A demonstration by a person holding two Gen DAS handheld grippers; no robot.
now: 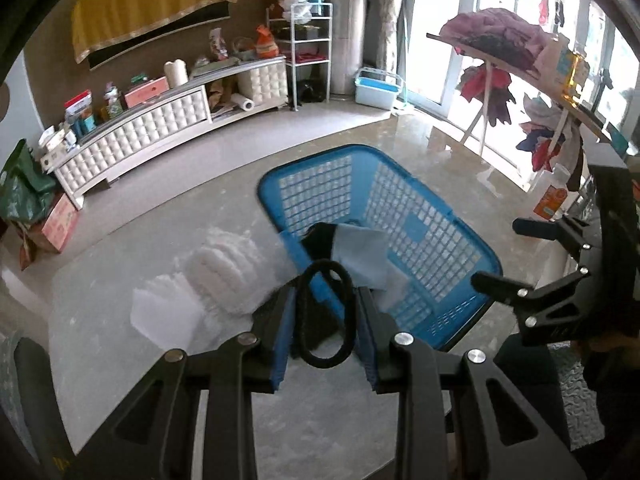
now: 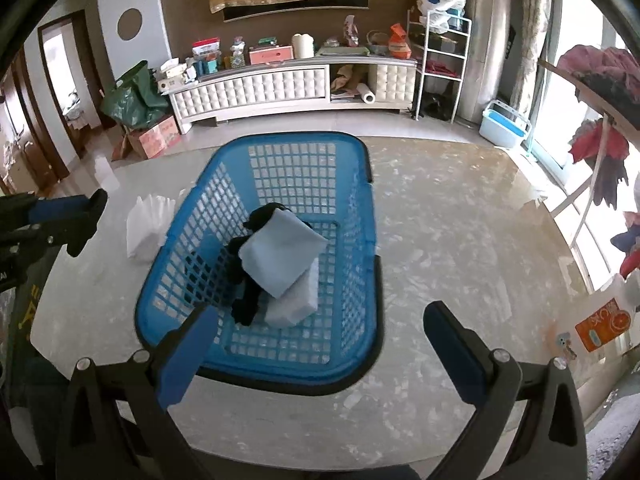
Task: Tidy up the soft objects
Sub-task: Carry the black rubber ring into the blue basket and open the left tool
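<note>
Left gripper (image 1: 326, 300) has its jaws pinching a black elastic loop (image 1: 328, 312) above the worktop (image 2: 440, 240), right gripper (image 2: 320, 320) sits jaws spread by the blue basket (image 2: 360, 216) of folded cloths (image 2: 282, 254).

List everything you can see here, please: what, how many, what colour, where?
Basket: one, blue, on the table.
Folded cloth: one, light blue, in the basket, on a white one.
Dark garment: one, black, in the basket under the cloths.
Fluffy stack: one, white, on the table beside the basket.
Table: one, pale marble.
Elastic loop: one, black, between the left fingers.
Left gripper: shut on the loop.
Right gripper: open, empty.
</note>
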